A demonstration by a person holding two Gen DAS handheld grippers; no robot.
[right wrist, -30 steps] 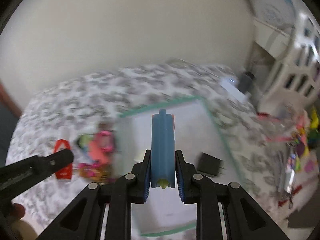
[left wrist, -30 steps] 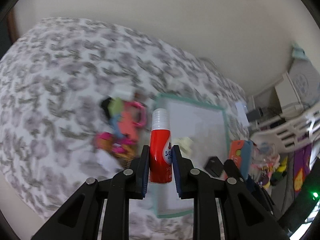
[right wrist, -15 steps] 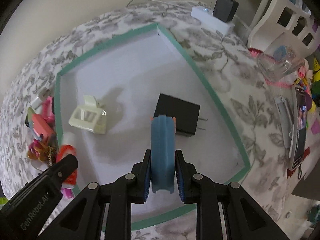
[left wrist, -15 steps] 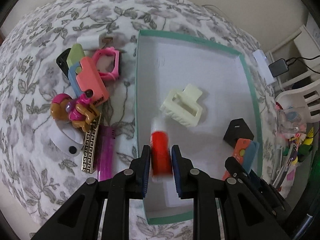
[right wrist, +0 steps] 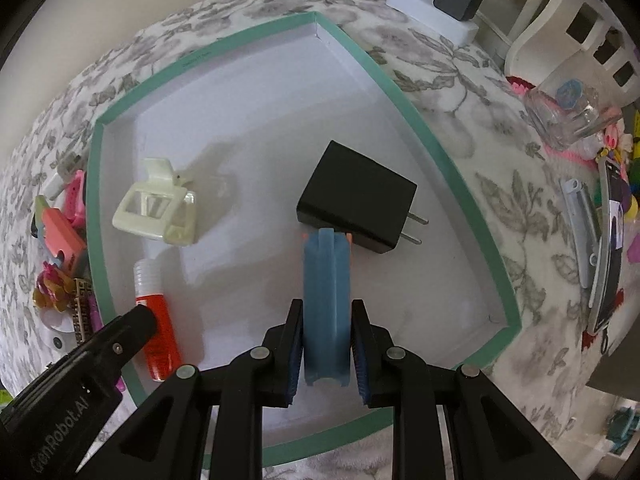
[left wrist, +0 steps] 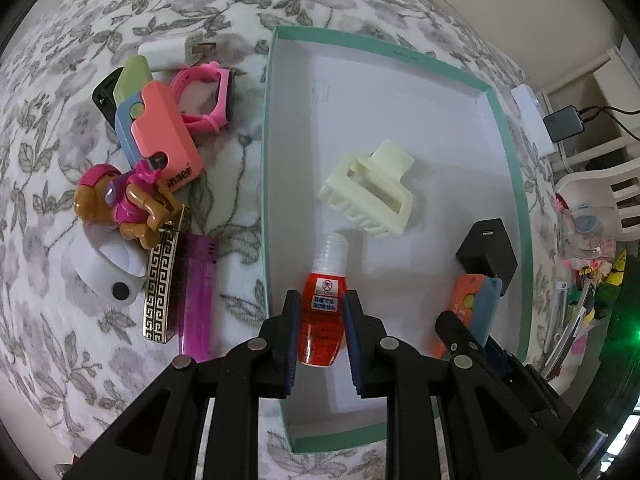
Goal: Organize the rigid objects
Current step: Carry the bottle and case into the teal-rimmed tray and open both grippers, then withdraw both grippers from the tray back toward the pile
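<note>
My left gripper (left wrist: pixel 320 320) is shut on a red glue bottle (left wrist: pixel 323 312) with a clear cap, low inside the teal-rimmed white box (left wrist: pixel 520 200) near its left wall. In the right wrist view my right gripper (right wrist: pixel 326 340) is shut on a blue and orange stapler-like block (right wrist: pixel 327 304), held over the box floor just in front of a black plug adapter (right wrist: pixel 356 196). A cream hair claw (left wrist: pixel 370 196) lies in the box. In the right wrist view the glue bottle (right wrist: pixel 158 320) shows at the left with the left gripper (right wrist: pixel 132 332) on it.
A heap lies left of the box on the floral cover: a pink and blue stapler (left wrist: pixel 164 120), a pink watch strap (left wrist: pixel 208 96), a toy dog figure (left wrist: pixel 124 204), a purple lighter (left wrist: pixel 198 292), a patterned clip (left wrist: pixel 164 280). A power strip (right wrist: pixel 432 14) and clutter sit right.
Both grippers have dropped from above the bed down into the box and tipped to point downward, each keeping its object. Over the last half second they have hardly moved.
</note>
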